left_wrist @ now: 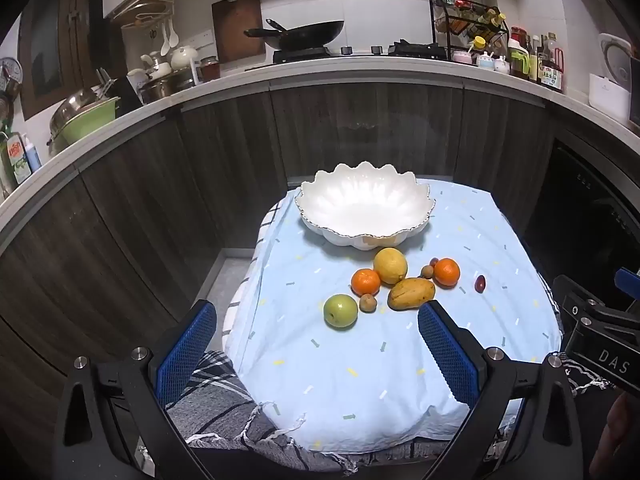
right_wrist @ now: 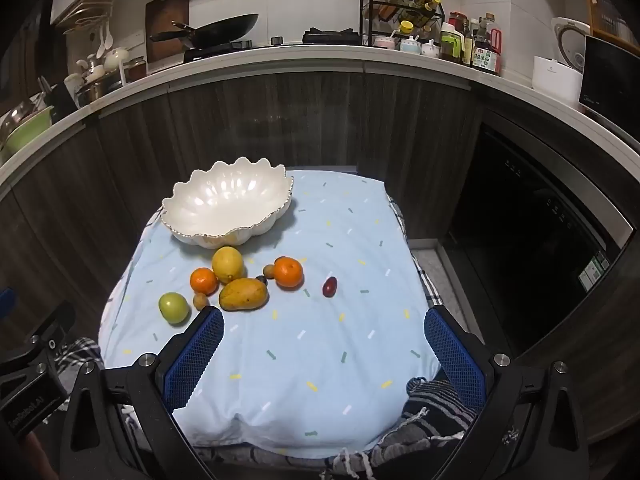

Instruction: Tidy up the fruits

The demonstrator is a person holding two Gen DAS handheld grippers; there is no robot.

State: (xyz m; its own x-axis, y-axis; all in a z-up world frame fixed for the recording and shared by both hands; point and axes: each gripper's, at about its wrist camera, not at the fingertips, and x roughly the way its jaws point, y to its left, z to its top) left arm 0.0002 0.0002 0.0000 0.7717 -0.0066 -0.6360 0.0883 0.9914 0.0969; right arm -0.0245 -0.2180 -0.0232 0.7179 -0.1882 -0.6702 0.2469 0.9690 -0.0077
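Note:
A white scalloped bowl stands with nothing in it at the far side of a light blue cloth. In front of it lie a lemon, two oranges, a mango, a green apple, small brown fruits and a dark red one. My left gripper is open, held above the near cloth. My right gripper is open too, nothing between its fingers.
The cloth covers a small table with a checked cover in front of dark cabinets. A counter behind holds a wok, dishes and bottles. A dark appliance stands at the right. The right gripper's body shows at the left view's edge.

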